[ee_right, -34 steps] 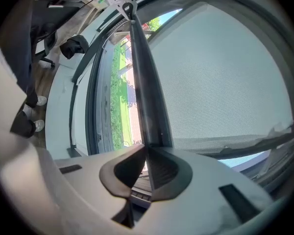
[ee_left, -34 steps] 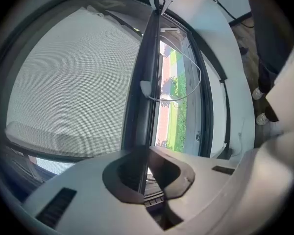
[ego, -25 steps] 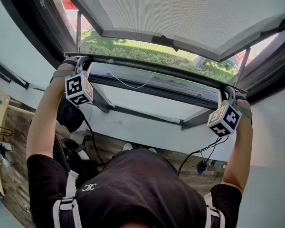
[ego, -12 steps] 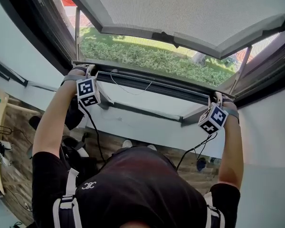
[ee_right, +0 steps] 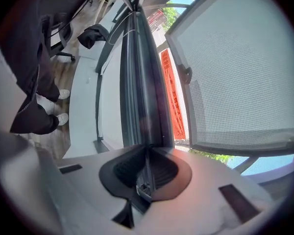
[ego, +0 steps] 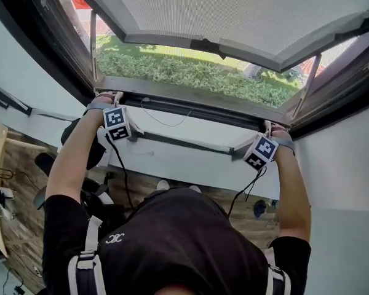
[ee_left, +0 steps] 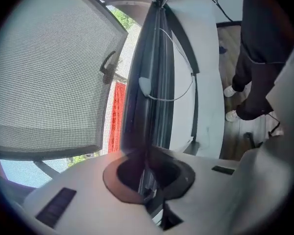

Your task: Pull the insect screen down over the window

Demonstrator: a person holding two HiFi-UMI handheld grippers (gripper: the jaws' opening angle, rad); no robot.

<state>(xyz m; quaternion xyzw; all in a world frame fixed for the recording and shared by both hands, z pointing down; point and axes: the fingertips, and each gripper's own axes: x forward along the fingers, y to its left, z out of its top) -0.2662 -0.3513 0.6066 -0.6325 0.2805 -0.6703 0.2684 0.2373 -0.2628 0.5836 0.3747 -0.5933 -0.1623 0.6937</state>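
Observation:
The insect screen's dark pull bar runs across the window opening, just above the white sill. My left gripper is shut on the bar's left end, and my right gripper is shut on its right end. In the left gripper view the bar runs away from the shut left gripper, its thin edge pinched between the jaws. The right gripper view shows the same grip: bar, right gripper. A thin white cord loops down from the bar's middle.
The outward-hinged window sash with its handle stands open above, with hedge and grass outside. Dark side frames flank the opening. Below are the person's dark shirt, a wooden floor and cables.
Both grippers have come down with the pull bar held between them. The gap between the bar and the white sill has narrowed.

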